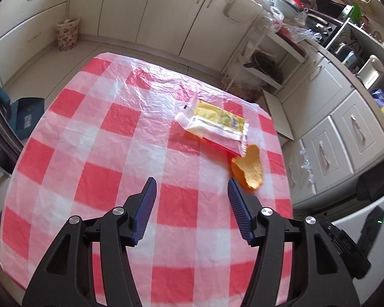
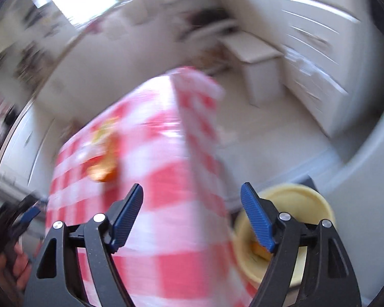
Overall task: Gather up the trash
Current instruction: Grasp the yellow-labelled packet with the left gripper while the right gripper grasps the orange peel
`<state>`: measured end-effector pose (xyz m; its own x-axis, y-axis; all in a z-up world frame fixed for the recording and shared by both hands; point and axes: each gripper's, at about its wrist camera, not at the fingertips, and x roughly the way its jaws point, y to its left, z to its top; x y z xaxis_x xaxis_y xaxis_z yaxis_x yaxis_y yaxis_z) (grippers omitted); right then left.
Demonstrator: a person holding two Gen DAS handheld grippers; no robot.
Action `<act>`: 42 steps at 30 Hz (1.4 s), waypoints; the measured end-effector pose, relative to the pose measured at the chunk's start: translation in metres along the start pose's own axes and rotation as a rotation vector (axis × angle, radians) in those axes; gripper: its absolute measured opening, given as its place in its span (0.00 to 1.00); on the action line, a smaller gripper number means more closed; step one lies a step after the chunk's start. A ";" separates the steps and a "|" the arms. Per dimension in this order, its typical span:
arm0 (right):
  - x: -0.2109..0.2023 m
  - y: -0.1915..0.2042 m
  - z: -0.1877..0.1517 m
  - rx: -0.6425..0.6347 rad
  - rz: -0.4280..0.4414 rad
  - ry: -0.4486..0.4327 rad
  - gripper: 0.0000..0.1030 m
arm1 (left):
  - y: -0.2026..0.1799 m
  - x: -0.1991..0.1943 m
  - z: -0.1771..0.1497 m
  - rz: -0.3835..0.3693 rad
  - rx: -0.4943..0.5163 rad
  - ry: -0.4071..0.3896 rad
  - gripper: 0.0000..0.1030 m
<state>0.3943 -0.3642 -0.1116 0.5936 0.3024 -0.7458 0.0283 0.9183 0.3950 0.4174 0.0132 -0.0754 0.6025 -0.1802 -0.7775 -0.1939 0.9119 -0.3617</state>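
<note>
Tongs point(image 1: 192, 186) gape over one wrapper point(image 1: 212, 125), one peel point(image 1: 249, 170).

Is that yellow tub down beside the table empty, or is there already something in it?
Not empty: the yellow tub holds something orange at the bottom; blur hides what it is.

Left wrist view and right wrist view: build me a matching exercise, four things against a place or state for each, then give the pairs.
Things:
1. orange peel
2. yellow and white wrapper
3. yellow bin
4. left gripper

Places or states:
A. below the table's edge, by the right gripper
B. open, nothing between its fingers
C. lying flat on the checked tablecloth, beyond the peel
D. just ahead of the left gripper's right finger

Pairs: 1-D, 2-C, 3-A, 4-B
</note>
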 end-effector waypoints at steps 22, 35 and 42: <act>0.111 0.081 0.046 -0.033 0.095 0.078 0.68 | 0.009 0.140 0.085 0.173 -0.057 -0.020 0.62; 0.121 0.109 0.033 -0.192 0.044 0.104 0.11 | -0.023 0.155 0.083 0.096 0.125 0.030 0.01; 0.096 0.121 0.020 -0.260 0.034 0.096 0.06 | -0.024 0.103 0.053 0.071 0.192 0.024 0.01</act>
<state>0.4707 -0.2292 -0.1249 0.5111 0.3460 -0.7868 -0.2050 0.9381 0.2793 0.5257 -0.0080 -0.1193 0.5730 -0.1194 -0.8108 -0.0833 0.9757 -0.2026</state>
